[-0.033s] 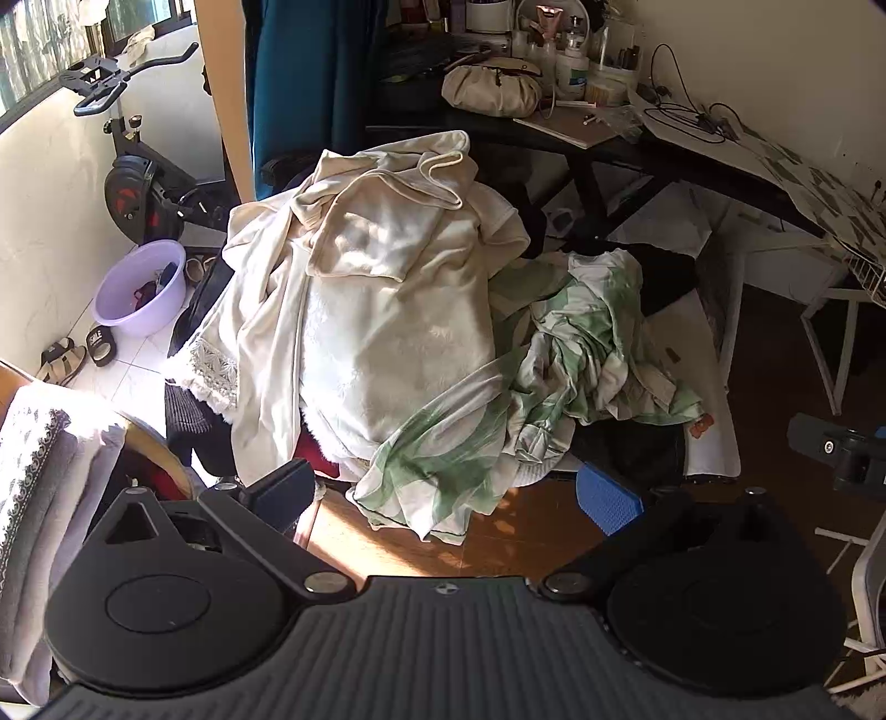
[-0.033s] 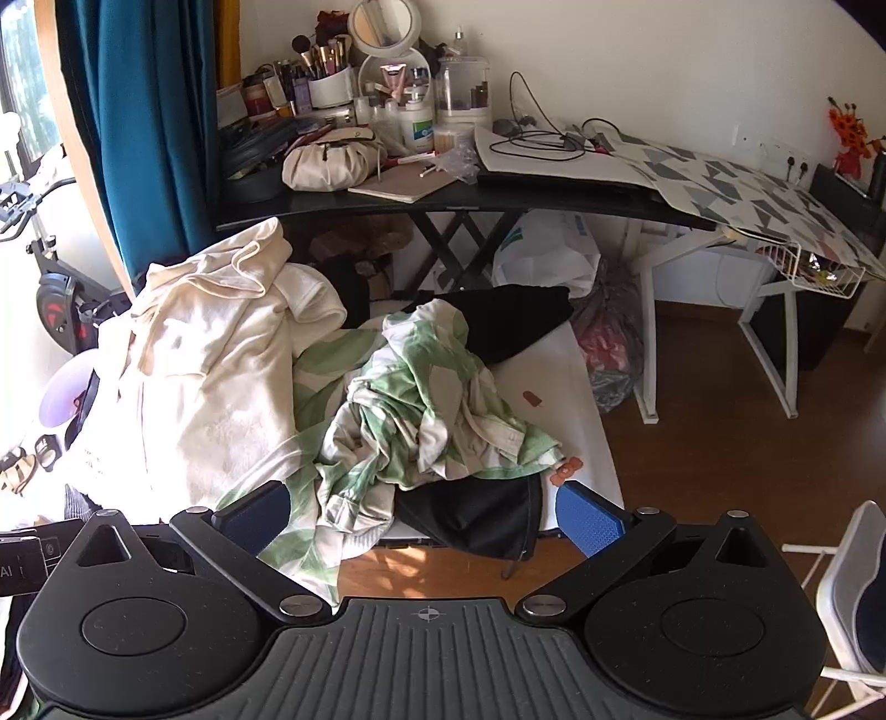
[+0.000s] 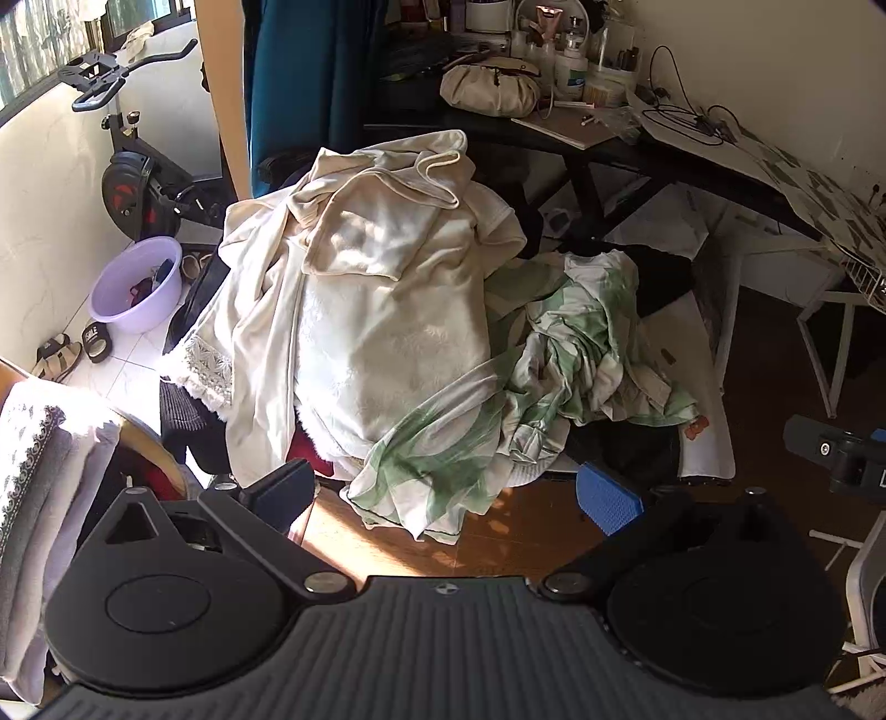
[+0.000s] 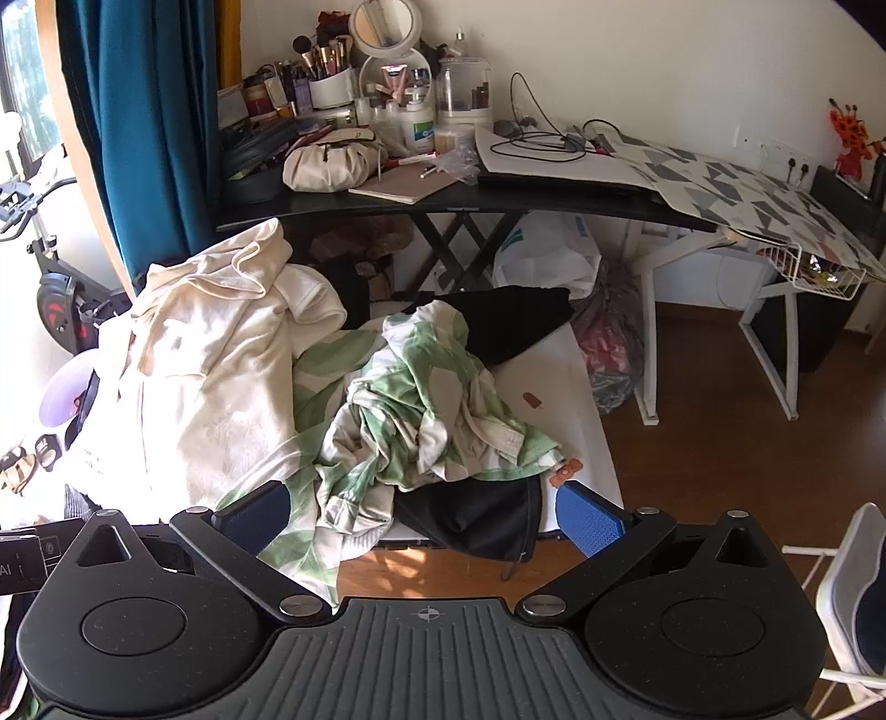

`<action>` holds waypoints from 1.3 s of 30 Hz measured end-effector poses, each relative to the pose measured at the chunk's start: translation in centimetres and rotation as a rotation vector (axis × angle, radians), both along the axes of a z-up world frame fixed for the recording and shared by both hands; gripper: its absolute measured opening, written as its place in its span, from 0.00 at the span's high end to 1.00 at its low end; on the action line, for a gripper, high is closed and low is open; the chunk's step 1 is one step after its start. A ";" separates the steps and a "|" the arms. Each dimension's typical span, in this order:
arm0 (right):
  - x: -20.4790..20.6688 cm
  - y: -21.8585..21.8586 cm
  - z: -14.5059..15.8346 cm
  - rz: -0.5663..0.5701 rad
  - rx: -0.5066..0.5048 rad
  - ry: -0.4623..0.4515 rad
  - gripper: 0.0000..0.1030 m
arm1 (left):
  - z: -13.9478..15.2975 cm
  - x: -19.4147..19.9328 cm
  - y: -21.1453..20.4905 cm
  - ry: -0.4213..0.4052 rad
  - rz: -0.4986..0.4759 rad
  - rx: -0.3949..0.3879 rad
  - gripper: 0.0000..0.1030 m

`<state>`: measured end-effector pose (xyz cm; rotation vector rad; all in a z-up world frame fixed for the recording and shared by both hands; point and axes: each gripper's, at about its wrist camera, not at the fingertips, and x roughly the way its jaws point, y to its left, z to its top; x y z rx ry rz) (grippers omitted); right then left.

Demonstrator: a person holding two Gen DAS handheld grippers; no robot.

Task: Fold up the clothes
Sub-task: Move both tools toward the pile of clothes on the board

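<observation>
Both claws empty above an unsorted heap of clothes

The left claw (image 3: 443, 495) and right claw (image 4: 423, 518) hang with jaws spread wide, nothing between them; the clothes lie heaped on a low white surface ahead: a cream garment (image 3: 382, 288) piled high at the left, a green-and-white patterned garment (image 4: 410, 410) tangled beside it, a black garment (image 4: 476, 515) partly under that. The risk, as I judge it, is that a grab at the knotted patterned cloth drags its neighbours off onto the floor, because the layers overlap. Only the left view shows the lilac basin (image 3: 135, 285) and sandals; only the right shows the counter's (image 4: 498, 205) round mirror (image 4: 382, 25).
</observation>
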<state>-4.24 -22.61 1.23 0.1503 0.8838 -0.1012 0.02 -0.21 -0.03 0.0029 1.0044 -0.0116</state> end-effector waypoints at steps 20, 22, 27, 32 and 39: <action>0.6 -1.0 0.0 0.026 0.003 -0.018 0.01 | 0.1 0.4 -1.3 0.010 0.013 -0.021 0.00; 0.6 -1.0 0.1 0.026 0.002 -0.020 0.01 | 0.0 0.5 -1.4 0.017 0.012 -0.019 0.00; 0.4 -1.0 0.1 0.021 -0.008 -0.018 0.01 | -0.3 0.6 -1.7 0.030 0.009 0.008 0.00; 0.6 -1.1 0.0 0.018 -0.019 -0.010 0.01 | -0.6 0.8 -2.2 0.047 -0.008 0.030 0.00; 0.7 -0.9 -0.2 0.016 -0.031 0.001 0.01 | -0.8 0.8 -1.7 0.055 0.015 0.022 0.00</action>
